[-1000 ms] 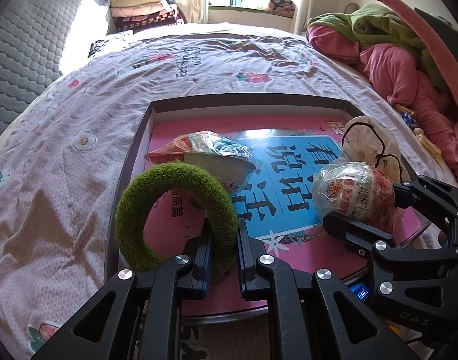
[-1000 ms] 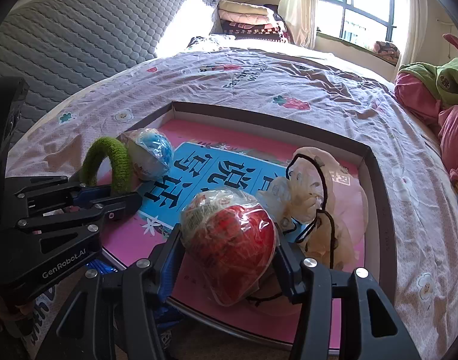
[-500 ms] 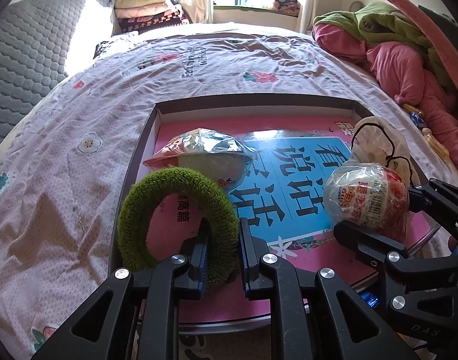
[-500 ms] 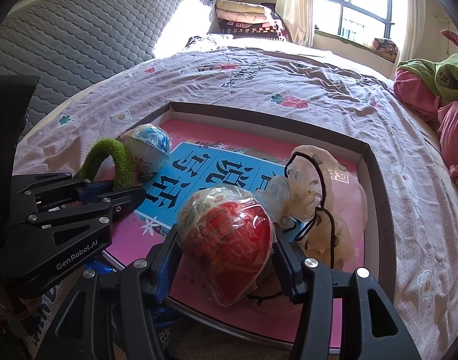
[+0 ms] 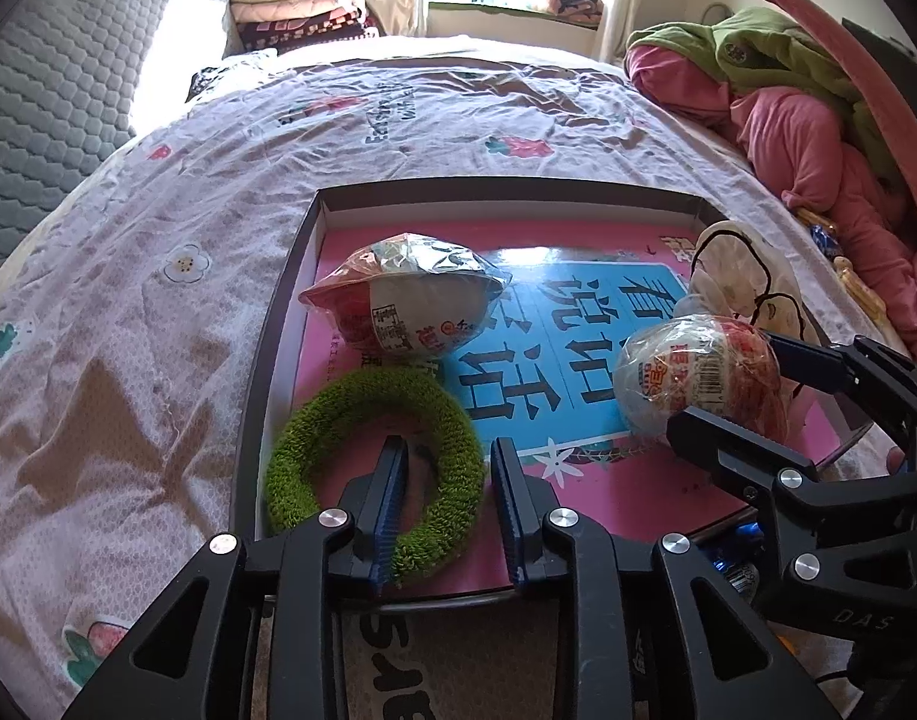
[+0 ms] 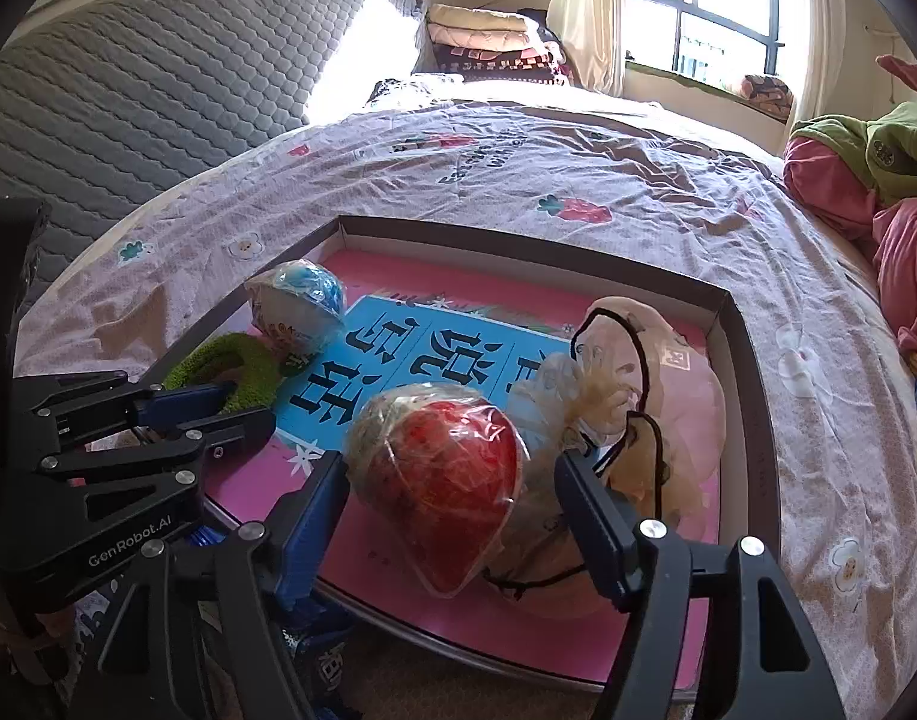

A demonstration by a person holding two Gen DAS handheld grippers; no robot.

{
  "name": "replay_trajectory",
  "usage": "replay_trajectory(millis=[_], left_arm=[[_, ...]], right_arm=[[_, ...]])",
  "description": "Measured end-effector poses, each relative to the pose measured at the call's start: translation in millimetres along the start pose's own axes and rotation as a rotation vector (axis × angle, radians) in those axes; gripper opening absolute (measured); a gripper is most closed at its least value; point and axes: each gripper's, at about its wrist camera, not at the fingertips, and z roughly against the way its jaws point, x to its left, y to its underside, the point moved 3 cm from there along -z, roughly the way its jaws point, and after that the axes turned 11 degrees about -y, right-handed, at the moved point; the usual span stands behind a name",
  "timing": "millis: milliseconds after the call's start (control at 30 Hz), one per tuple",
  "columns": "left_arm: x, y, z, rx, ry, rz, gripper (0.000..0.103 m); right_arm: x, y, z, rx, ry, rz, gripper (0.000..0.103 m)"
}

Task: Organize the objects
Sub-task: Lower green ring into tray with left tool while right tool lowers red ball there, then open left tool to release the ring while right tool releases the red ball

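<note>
A shallow box lid with a pink and blue printed bottom [image 5: 578, 222] [image 6: 752, 360] lies on the bed. A green fuzzy ring [image 5: 314, 438] [image 6: 218, 360] lies flat in its near left corner. My left gripper [image 5: 449, 468] [image 6: 224, 405] is open, its fingers straddling the ring's near right arc. My right gripper [image 6: 452, 480] [image 5: 752, 384] is open around a red and white wrapped egg toy [image 6: 440, 468] [image 5: 692, 372], which rests on the lid. A second wrapped egg [image 5: 410, 312] [image 6: 296, 306] sits behind the ring.
A beige pouch with black cord [image 6: 644, 396] [image 5: 740, 276] lies at the lid's right side. The floral bedsheet [image 5: 158, 300] surrounds the lid. Pink and green bedding [image 5: 788, 108] is piled at the right, folded blankets [image 5: 296, 12] at the head.
The left gripper has lowered the green ring from upright to flat in the lid and opened. The right gripper has opened off the red egg, which sits lower on the lid.
</note>
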Motion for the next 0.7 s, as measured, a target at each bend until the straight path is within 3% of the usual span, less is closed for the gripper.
replay_trajectory(millis=[167,300,700], left_arm=[[-1,1,7,-0.013,-0.007,-0.008,0.034],[-2,0,12,-0.026,-0.013,-0.013,0.043],[-3,-1,22,-0.04,-0.028,-0.014,0.046]], right_arm=[[1,-1,4,-0.01,0.0,0.001,0.072],[2,-3,7,-0.019,-0.001,0.004,0.072],[3,-7,13,-0.033,-0.004,0.011,0.072]])
